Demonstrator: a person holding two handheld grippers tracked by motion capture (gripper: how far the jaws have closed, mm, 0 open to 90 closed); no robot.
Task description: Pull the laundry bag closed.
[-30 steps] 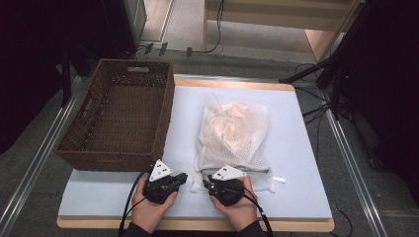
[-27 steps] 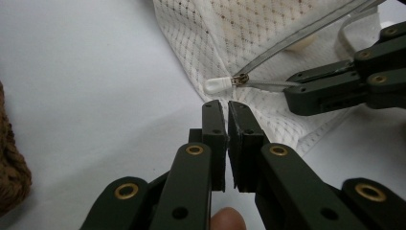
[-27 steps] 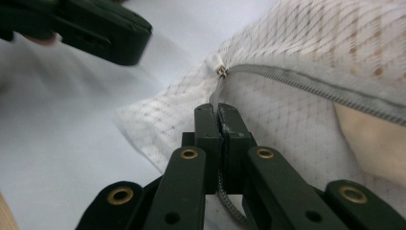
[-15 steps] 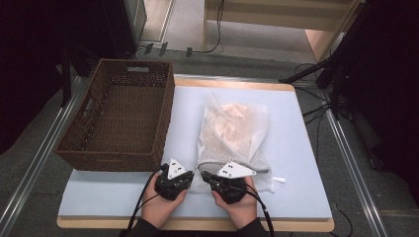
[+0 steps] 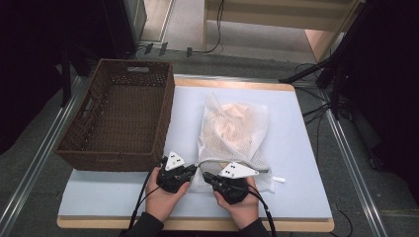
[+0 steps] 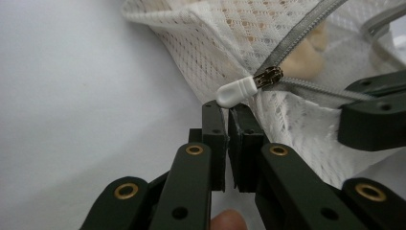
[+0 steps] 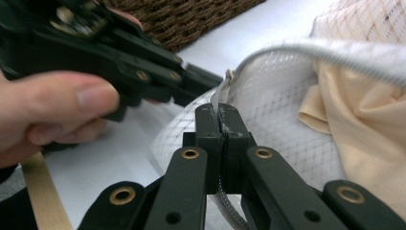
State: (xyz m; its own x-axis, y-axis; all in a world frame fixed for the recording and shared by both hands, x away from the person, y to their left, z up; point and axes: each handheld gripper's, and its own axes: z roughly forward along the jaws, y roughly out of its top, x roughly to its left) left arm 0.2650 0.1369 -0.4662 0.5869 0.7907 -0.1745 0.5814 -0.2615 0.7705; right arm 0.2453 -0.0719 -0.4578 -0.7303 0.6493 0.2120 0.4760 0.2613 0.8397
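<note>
A white mesh bag (image 5: 237, 128) holding peach cloth (image 7: 364, 124) lies on the pale mat, its grey zipper edge nearest me. My left gripper (image 5: 195, 170) is at the bag's near left corner. In the left gripper view its jaws (image 6: 226, 108) are shut, with the white zipper pull (image 6: 234, 91) lying right at their tips; I cannot tell whether they pinch it. My right gripper (image 5: 206, 175) sits just beside it, and its jaws (image 7: 221, 111) are shut on the bag's zipper edge (image 7: 268, 50), which runs between them. Each gripper shows in the other's view: the left (image 7: 210, 81), the right (image 6: 373, 115).
A dark brown wicker basket (image 5: 118, 118) stands at the table's left, close to my left hand. The pale mat (image 5: 296, 148) covers the wooden table. A small white tab (image 5: 278, 179) sticks out at the bag's near right corner. Cables and stands lie on the floor beyond.
My left gripper has moved right along the mat to the bag's near left corner, ending close to the right gripper. The right gripper and the bag have stayed in place.
</note>
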